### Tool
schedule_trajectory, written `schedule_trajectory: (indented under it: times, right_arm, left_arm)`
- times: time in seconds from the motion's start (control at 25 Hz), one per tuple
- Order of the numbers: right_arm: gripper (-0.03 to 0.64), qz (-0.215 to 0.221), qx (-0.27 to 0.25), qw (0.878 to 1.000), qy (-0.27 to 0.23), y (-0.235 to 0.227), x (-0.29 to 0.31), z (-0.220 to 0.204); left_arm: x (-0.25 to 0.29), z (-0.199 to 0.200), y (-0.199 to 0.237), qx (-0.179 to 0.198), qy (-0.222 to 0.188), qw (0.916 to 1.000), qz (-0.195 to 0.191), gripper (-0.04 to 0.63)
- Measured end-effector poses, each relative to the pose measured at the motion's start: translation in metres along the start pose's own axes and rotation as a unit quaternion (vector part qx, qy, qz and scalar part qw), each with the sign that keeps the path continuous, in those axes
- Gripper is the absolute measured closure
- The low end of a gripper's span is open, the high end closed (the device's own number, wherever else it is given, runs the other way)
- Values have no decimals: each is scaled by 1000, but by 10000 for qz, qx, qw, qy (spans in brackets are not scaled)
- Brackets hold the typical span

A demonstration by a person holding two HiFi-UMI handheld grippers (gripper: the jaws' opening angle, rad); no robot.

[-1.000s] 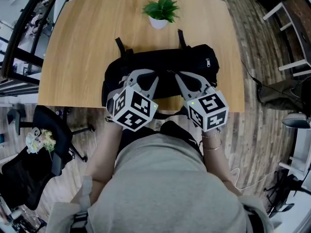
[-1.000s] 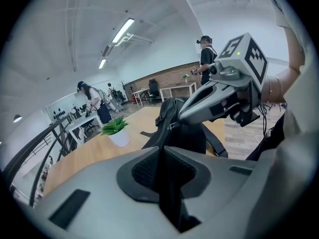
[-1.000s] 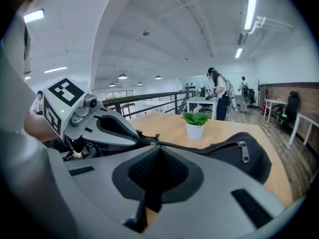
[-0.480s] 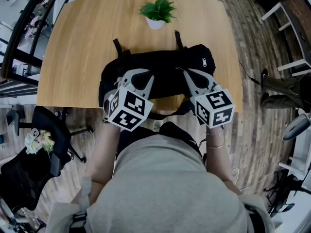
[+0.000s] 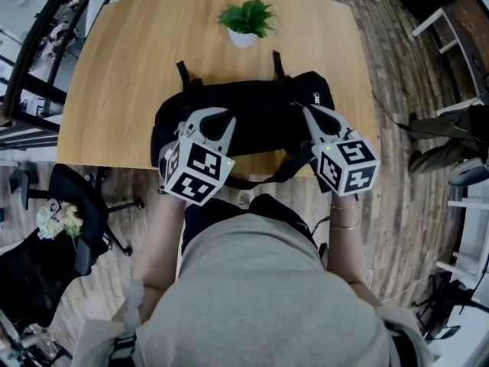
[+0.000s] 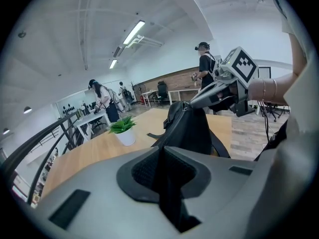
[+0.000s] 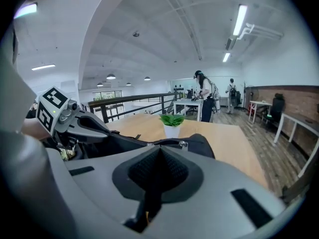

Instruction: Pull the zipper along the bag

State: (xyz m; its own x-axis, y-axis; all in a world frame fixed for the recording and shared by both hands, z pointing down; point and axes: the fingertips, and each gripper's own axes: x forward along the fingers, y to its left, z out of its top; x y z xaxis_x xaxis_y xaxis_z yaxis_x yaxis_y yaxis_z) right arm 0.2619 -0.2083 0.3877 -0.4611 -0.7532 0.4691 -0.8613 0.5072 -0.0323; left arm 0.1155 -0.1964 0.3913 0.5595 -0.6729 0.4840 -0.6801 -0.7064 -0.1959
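Bag [image 5: 263, 117], black, lies lengthwise along the tabletop's [image 5: 130, 67] near edge, roughly midway between the near corners. Two short straps reach toward the far edge and a longer strap hangs over the near edge. The left gripper [image 5: 215, 115] sits on the bag's left part, its jaws pressed together on the black fabric, which rises straight from their tips in the left gripper view. The right gripper [image 5: 307, 111] is at the bag's right end. Its jaws are closed tight on the top seam where the zipper [image 7: 149, 143] runs, and a metal slider [image 7: 183, 144] shows just beside their tips. Between the two grippers the bag's top stands up as a ridge. A potted plant [image 5: 245, 20] stands at the middle of the far edge, well apart from the bag.
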Motion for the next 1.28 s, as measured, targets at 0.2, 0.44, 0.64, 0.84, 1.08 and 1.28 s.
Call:
schedule_trajectory:
  times: [0.2,0.44,0.64,0.84,1.08,1.28]
  right_arm:
    - [609,3,37,10000,-53,-10,-1,0]
    - [609,-138,180,9997,-126,-30,-8,2]
    - [609,-147,224,9995,-176,-37,-8,3]
    - [609,-157,263,9993,-206,-39,-7,2]
    - [609,-197,321,9991,-188,-45,-9,-2]
    - [607,-103,348,9991,-240,-43,-10,-2]
  left_arm:
    - [1,-1,3,-126,-55,9999,72,552]
    - [-3,-1,8,-203,-33,9996,213,552]
    - [-1,-1,8,-257,-67,9993,260,552]
    - [-1,0,9,-272,-48,9991,314,552]
    - [1,-3,9,-253,21,9992,302,552]
    - [0,-3,6,-250,20,9991,331,551]
